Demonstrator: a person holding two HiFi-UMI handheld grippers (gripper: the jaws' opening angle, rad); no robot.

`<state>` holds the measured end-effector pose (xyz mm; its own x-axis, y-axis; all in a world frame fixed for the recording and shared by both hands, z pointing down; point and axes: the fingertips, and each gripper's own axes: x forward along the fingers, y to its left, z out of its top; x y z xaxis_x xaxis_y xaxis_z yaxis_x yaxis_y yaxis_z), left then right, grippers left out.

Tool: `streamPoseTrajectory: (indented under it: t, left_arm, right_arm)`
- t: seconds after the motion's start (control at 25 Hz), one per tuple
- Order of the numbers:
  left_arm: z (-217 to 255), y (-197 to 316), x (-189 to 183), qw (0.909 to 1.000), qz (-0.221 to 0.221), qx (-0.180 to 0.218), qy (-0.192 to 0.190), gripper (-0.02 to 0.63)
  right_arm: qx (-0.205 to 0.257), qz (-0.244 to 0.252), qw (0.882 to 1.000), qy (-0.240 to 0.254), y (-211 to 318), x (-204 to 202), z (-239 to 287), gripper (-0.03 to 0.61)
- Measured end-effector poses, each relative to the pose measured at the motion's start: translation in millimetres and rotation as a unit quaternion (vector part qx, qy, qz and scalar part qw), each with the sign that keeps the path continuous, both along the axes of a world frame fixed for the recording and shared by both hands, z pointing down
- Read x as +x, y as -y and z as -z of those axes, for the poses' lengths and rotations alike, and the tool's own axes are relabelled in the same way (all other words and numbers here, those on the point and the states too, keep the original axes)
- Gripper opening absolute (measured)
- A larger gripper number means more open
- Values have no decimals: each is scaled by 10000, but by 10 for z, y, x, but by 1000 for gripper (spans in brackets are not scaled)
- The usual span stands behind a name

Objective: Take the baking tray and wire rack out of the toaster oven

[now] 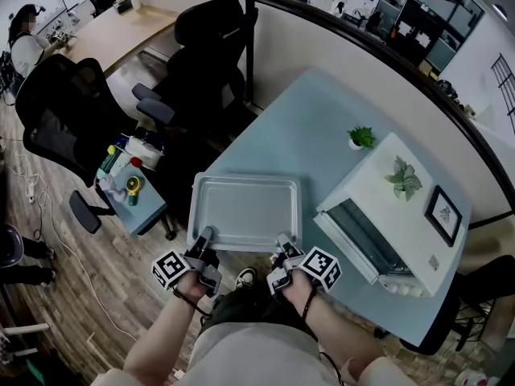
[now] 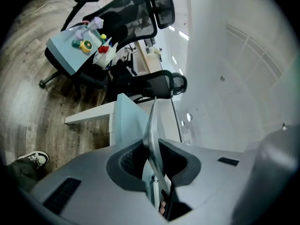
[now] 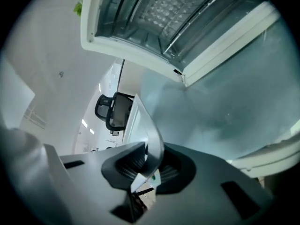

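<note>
A silver baking tray (image 1: 245, 209) lies level over the left part of the pale blue table (image 1: 310, 123), outside the white toaster oven (image 1: 402, 207). My left gripper (image 1: 205, 238) is shut on the left end of the tray's near rim and my right gripper (image 1: 283, 241) on the right end. The left gripper view shows the thin tray rim (image 2: 152, 135) pinched between the dark pads (image 2: 130, 165). In the right gripper view the rim (image 3: 149, 125) is clamped the same way. The oven's door (image 1: 354, 236) hangs open. A metal grid (image 3: 183, 6) shows inside the cavity.
A small potted plant (image 1: 361, 137) stands on the table behind the oven. A plant (image 1: 403, 177) and a picture frame (image 1: 443, 214) sit on top of the oven. Black office chairs (image 1: 211, 39) and a small side table with clutter (image 1: 129, 179) stand to the left.
</note>
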<state>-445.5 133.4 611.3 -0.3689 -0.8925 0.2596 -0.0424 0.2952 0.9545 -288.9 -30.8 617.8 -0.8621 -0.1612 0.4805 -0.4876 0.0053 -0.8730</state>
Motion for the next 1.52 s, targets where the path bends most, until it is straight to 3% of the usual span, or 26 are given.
streamPoseTrajectory:
  t: [0.2,0.36,0.56,0.92,1.12,1.24,1.36,1.52]
  left_arm:
    - [-363,144,-199,9998,-10,-201,-30,69]
    - [-573,229,-354,9996,228,-50,-155,69]
    - [-750,347,-431,9990,323,15,-312,69]
    - [-954,397,-571,9978,399,-148,-506,57]
    - [-1050,420,-724,9965,490,-465,-489,43]
    - [-1065,442,-793,9964,491,-542,-433,43]
    - [-1095,440,-792,9965,372,-655,-356,44]
    - [-1127,432,-799,9959,299,-777,-355,159]
  right_arm:
    - [273,295,9983,-431,155,-187,-334,83]
    - [1025,744,9891,-748,278,-369,-457,111]
    - [1814,1406,9611,-1537,468,-469,-608,159]
    - [2896,2247,8961,-2501,582,-582,-760,253]
    - [2906,2538,8798,-2775,525,-673,-817,307]
    - [3084,2701,8635,-2937,478,-709,-837,343]
    - [3186,2740,8570,-2982,463,-715,-842,346]
    - [3364,2771,8493,-2978,439,-724,-799,408]
